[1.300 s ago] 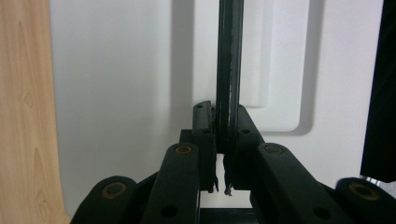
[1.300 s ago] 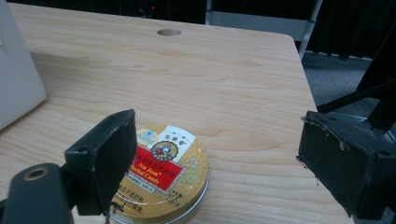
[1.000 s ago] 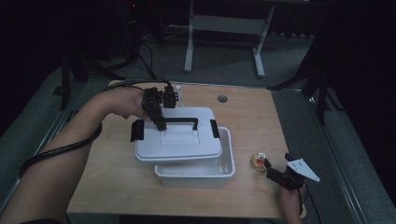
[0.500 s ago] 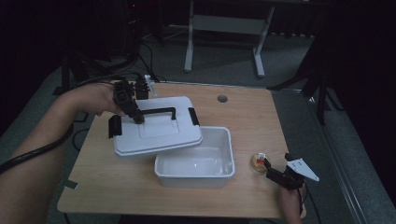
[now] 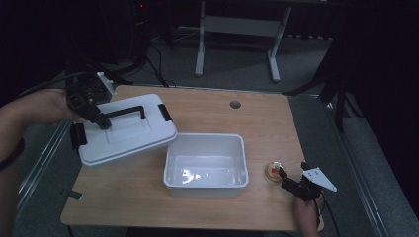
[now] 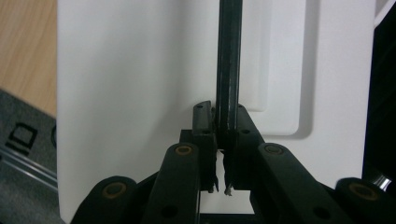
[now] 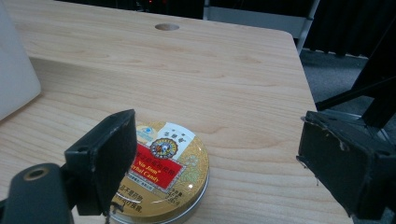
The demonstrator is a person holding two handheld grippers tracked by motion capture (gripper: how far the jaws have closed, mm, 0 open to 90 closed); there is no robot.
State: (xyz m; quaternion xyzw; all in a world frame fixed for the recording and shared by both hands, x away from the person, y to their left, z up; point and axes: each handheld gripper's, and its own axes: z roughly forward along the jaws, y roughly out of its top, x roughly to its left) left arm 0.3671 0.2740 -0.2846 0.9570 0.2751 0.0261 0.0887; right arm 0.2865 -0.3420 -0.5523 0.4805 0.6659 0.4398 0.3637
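The table [image 5: 207,111] carries an uncovered white box [image 5: 206,166] near its middle; the interior looks empty, showing nothing but glare on the bottom. The white lid [image 5: 129,132] hangs tilted over the table's left part, its near right corner just beside the box rim. The left gripper [image 5: 101,120] is clamped on the lid's black handle [image 5: 126,112]; in the left gripper view the jaws pinch the bar [image 6: 229,74] close to one end.

Risk: gripped off-centre, the lid could swing or twist in the jaws and strike the box, or slip free and drop.

A small round candy tin [image 7: 161,175] lies shut on the table right of the box. The right gripper [image 7: 224,163] has its jaws apart, one jaw over the tin's edge. Closing from this offset could push the tin away rather than seize it.
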